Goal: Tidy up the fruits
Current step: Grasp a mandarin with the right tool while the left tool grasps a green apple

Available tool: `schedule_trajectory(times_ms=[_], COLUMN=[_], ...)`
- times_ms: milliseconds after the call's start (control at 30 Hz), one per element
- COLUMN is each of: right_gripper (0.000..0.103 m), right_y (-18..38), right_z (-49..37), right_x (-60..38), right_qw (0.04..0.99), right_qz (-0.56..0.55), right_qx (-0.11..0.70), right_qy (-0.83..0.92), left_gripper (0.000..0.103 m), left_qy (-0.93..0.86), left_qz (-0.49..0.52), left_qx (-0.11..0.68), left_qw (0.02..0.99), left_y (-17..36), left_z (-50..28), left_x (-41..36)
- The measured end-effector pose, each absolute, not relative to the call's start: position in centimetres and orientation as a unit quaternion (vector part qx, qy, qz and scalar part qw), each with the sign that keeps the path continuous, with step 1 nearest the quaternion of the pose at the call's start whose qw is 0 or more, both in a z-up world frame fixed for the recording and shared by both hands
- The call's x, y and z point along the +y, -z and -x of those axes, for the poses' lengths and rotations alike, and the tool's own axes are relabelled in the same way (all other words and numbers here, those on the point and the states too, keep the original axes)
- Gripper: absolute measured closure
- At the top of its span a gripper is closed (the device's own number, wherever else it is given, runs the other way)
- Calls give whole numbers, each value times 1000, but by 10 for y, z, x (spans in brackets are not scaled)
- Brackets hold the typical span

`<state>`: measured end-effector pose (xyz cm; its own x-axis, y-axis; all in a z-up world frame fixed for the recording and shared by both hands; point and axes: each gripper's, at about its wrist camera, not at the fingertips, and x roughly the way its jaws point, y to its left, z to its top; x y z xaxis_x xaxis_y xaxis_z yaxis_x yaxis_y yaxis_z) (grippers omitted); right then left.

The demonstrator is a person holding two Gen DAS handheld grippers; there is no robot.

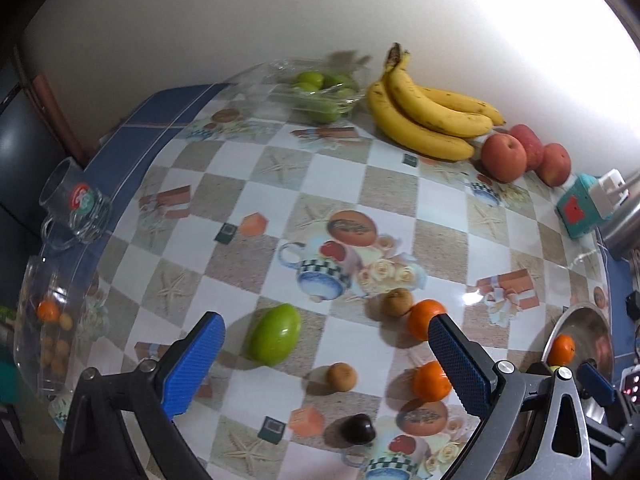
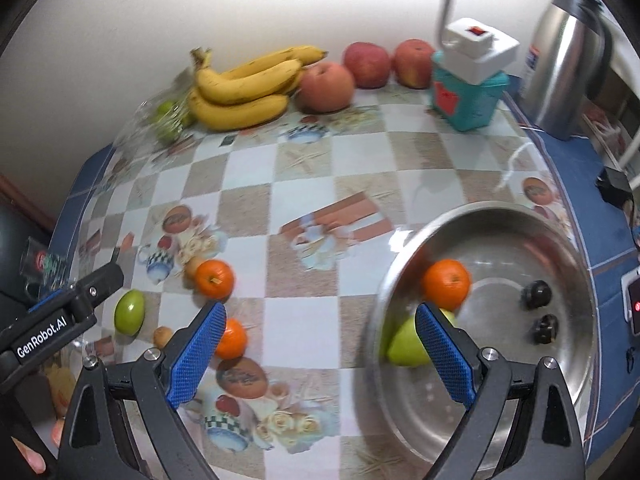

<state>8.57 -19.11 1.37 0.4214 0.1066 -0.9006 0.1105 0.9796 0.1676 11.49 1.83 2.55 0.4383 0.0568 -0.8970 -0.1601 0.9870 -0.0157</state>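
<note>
My left gripper (image 1: 328, 360) hangs open and empty over the loose fruit on the checked tablecloth. Below it lie a green fruit (image 1: 275, 334), two oranges (image 1: 426, 318) (image 1: 432, 380), two small brown fruits (image 1: 396, 302) (image 1: 341, 376) and a dark one (image 1: 358, 428). My right gripper (image 2: 322, 356) is open too, its right finger over the rim of a steel bowl (image 2: 380, 292). The bowl holds an orange (image 2: 446, 284), a green fruit (image 2: 406, 344) and two dark fruits (image 2: 538, 292).
Along the back wall lie bananas (image 1: 428, 116), three red apples (image 1: 504, 156) and bagged green fruit (image 1: 324, 92). A teal box with a plug (image 2: 468, 92) and a steel flask (image 2: 568, 52) stand at the back right. A glass mug (image 1: 76, 208) and a clear tub (image 1: 48, 332) sit at the left edge.
</note>
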Motion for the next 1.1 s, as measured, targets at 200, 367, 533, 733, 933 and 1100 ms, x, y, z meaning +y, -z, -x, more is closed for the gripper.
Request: schedule_trajectory(times_ms=[200,367,533,733,933,1100], right_gripper=[7,7,7,7,7,7], right_y=[-9,-1,11,27,39,46], right_z=[-88,-88,-88,-90,-91,-91], right_x=[-166,-149,-140,-135,-127,-121], right_qw=[833,827,817,806,799,796], right_qz=[-91,-81,-81,-84,-79,-69], right_qx=[545,554,569,583,593,598], right_qy=[-26,-43,-54,-58,-63,-66], left_gripper=[0,1,2,6,9,13], left_qy=[-72,-80,-85,-86,-86,-82], left_qz=[67,83,98,104,110,108], left_qx=[537,549,562,575,585,593], left_qw=[838,828,817,807,799,794], left_y=[-17,-7,5,17,26,34], left_z=[-110,-107,-108,-114,-119,-124], left_x=[36,49,58,62,65,63])
